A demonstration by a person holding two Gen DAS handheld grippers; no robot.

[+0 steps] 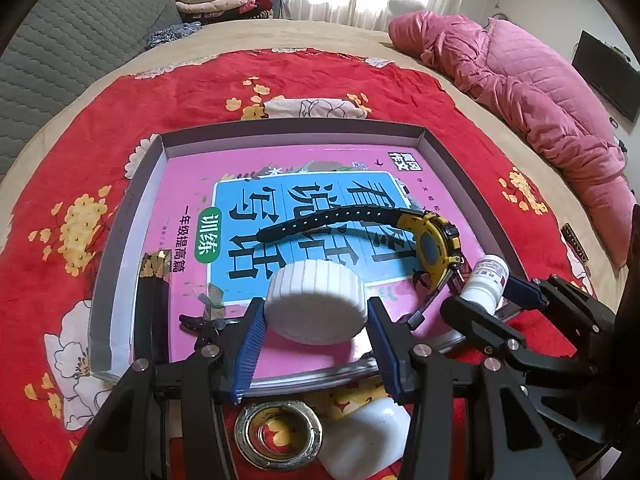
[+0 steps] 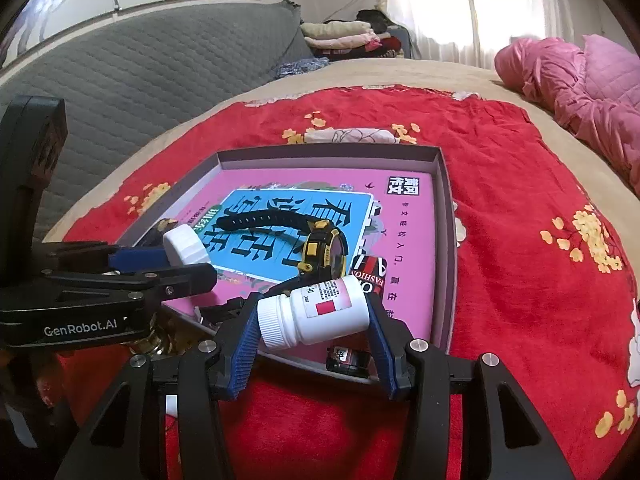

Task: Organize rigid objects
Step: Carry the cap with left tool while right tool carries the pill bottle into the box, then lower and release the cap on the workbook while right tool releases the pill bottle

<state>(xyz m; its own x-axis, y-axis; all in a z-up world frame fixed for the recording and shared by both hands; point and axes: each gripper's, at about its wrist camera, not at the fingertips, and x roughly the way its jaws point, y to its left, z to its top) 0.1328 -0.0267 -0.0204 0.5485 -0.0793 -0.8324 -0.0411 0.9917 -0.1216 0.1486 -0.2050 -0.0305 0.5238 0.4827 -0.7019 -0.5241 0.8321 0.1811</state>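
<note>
My left gripper (image 1: pixel 316 312) is shut on a white ribbed round lid (image 1: pixel 316 292), held just above the near part of a grey tray (image 1: pixel 132 208). In the right wrist view my right gripper (image 2: pixel 312 306) is shut on a white pill bottle (image 2: pixel 320 312) lying sideways, low over the tray's near edge (image 2: pixel 444 200). A pink and blue book (image 1: pixel 184 192) lines the tray. On it lies a yellow and black watch (image 1: pixel 436 244) with its strap stretched left. Each view also shows the other gripper with its load: the bottle (image 1: pixel 486 280) and the lid (image 2: pixel 184 246).
A black and gold bar (image 1: pixel 154 280) lies at the tray's left side and a small black item (image 2: pixel 348 360) in its near corner. On the red floral blanket (image 1: pixel 80 140) near me sit a metal-rimmed glass dish (image 1: pixel 278 436) and a white container (image 1: pixel 364 440). A pink quilt (image 1: pixel 520 92) lies far right.
</note>
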